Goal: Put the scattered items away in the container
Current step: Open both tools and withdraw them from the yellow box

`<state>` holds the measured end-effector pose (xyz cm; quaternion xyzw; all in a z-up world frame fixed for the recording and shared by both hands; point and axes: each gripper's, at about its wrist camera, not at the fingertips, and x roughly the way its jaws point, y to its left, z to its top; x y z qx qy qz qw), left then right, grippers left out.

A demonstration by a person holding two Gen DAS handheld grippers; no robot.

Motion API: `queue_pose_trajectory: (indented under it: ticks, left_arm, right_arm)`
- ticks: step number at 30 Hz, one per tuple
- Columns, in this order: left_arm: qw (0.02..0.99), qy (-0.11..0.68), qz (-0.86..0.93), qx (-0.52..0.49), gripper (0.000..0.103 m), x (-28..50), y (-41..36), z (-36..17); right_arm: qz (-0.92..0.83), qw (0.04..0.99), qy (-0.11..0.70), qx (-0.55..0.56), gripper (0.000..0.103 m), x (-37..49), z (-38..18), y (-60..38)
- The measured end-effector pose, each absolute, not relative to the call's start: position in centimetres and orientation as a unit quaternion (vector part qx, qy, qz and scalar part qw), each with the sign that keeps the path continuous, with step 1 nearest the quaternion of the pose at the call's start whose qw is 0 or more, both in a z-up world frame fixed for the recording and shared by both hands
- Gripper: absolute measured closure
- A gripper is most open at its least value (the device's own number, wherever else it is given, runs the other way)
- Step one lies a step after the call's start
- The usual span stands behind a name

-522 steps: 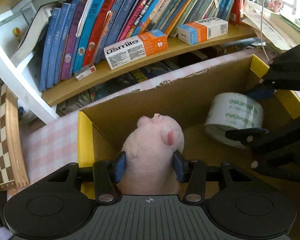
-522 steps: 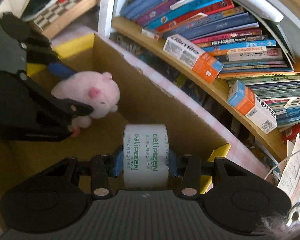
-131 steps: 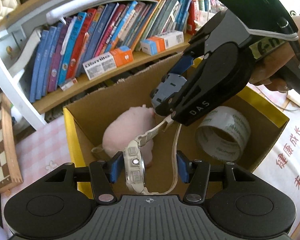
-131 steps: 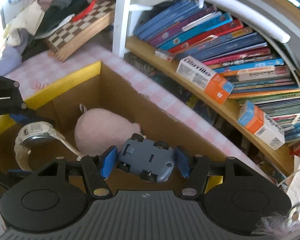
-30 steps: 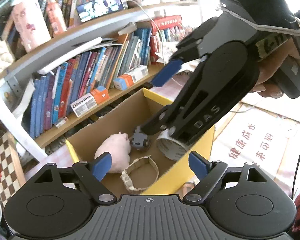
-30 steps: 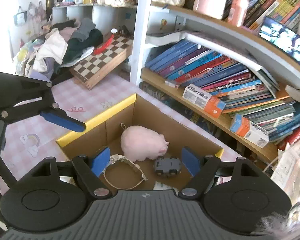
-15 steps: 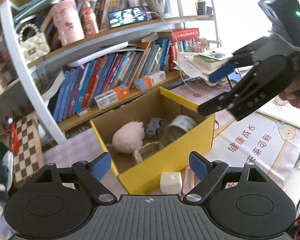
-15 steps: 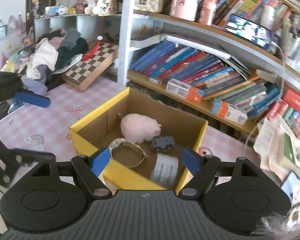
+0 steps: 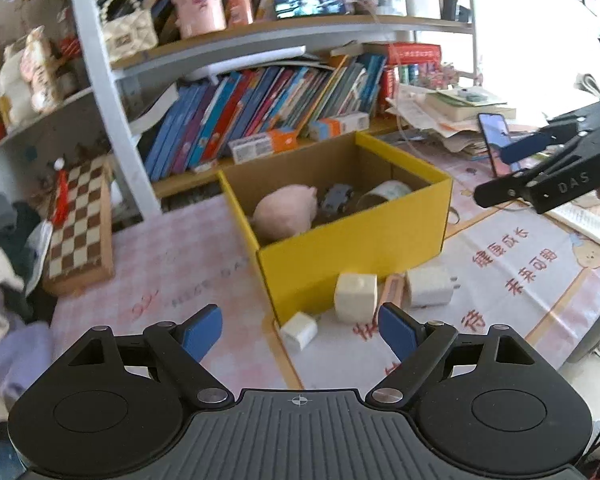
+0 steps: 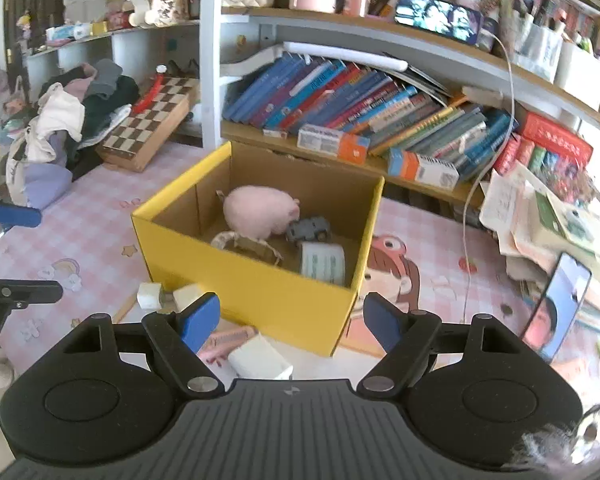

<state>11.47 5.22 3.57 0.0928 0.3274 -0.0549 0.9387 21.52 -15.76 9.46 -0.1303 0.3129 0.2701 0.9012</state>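
Both tools, left tool [image 9: 300, 328] and right tool [image 10: 292, 318], gape empty; box [image 10: 260, 296] half-hides watch [image 10: 244, 242].

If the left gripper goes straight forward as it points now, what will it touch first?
Probably the small white block on the table, just ahead between the open fingers of the left gripper. Behind it stands the yellow box. Depth is unclear, so it may pass above the block and meet the box wall.

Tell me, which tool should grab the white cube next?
Probably the left tool. It is open and empty, and the cube sits just ahead of it beside the box. The right tool, also open, has the charger nearer.
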Motion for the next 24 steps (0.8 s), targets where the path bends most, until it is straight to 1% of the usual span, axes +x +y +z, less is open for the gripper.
queue_pose_trajectory:
  ticks: [17, 24]
  left_arm:
    - [0.935, 0.351, -0.003, 0.058, 0.015, 9.2, 4.6, -0.7]
    - [0.932, 0.357, 0.007, 0.059, 0.015, 8.7, 3.9, -1.7]
  right_arm:
    - [0.248, 0.89, 0.364, -0.122, 0.025, 16.6, 2.7, -15.1]
    - [0.247, 0.886, 0.373, -0.124, 0.025, 15.1, 1.2, -14.5]
